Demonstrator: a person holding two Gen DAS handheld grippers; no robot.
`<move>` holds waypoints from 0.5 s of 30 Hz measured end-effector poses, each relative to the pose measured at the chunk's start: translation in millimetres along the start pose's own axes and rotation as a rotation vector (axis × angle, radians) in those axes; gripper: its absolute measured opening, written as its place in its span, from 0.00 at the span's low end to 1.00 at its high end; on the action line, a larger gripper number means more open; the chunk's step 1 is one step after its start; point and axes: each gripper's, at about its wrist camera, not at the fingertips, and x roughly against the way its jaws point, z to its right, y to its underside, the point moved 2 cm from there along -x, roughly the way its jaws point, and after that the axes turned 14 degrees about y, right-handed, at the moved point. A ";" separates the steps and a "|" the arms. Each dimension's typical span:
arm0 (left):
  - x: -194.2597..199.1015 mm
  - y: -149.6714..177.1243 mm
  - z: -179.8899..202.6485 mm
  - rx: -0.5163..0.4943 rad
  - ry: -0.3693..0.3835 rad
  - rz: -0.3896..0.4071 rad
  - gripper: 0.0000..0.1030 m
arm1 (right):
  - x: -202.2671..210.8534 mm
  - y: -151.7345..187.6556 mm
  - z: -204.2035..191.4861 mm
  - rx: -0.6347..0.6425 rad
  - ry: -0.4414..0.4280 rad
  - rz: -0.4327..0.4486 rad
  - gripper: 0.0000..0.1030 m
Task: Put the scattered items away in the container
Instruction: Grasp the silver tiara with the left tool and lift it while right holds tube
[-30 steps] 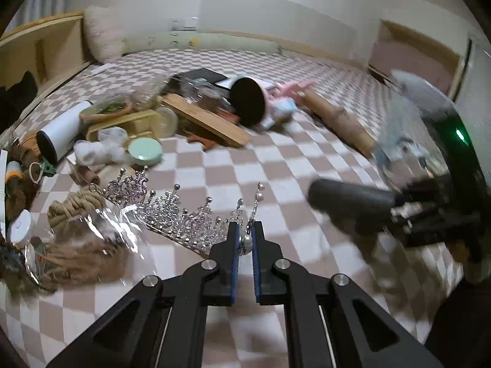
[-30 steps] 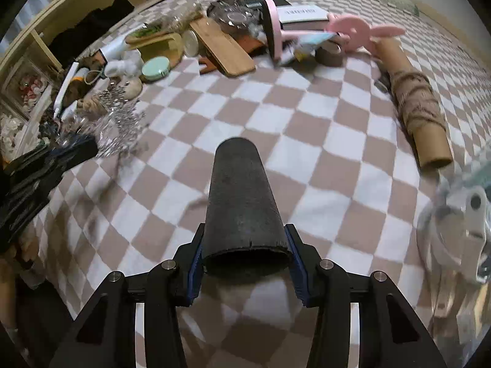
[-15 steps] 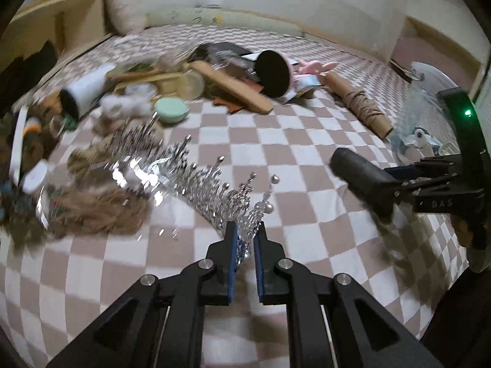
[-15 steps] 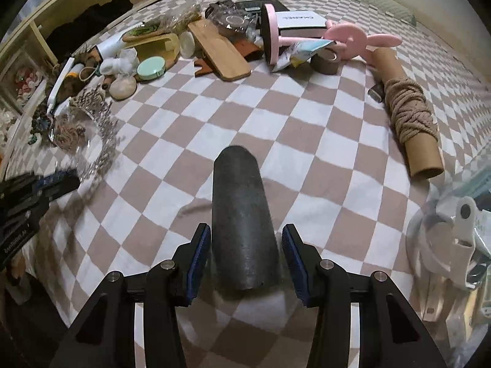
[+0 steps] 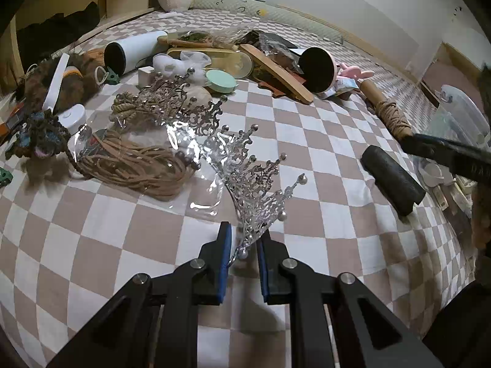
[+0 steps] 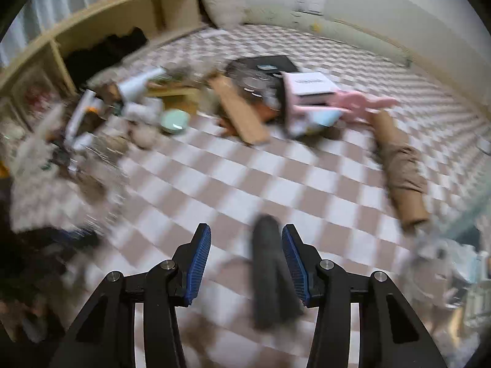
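Silver filigree tiara with pearl-tipped points (image 5: 242, 165): lies on the brown-and-white checked bedspread (image 5: 307, 141), partly on crinkled clear plastic wrap (image 5: 196, 153), its near end between the fingers of your left gripper (image 5: 242, 260). The blue pads stand narrow with the band's end between them; whether they truly pinch it you cannot tell. Judge it light, stiff, thin and fragile, with spikes likely to snag the wrap. Take it by the plain band end, never the points.

Dark grey foam cylinder (image 5: 392, 181): rests loose on the bedspread, beside one pad of your right gripper (image 6: 245, 263), whose fingers stand wide and hold nothing. Likely light and grippy; take it across the middle.

Clear plastic container (image 5: 460, 116): stands at the right edge, just beyond the cylinder.
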 end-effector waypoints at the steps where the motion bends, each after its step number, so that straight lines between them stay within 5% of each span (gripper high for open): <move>1: 0.7 0.4 1.7 -0.005 0.011 0.003 0.14 | -5.6 -2.0 -10.6 -0.003 -0.039 -0.030 0.47; 9: -8.0 4.8 19.4 -0.048 0.087 -0.029 0.14 | -50.0 -2.7 -62.9 -0.173 -0.354 -0.284 0.47; 15: -7.2 2.7 15.2 -0.028 0.081 -0.021 0.14 | -75.0 -2.6 -68.6 -0.346 -0.461 -0.381 0.47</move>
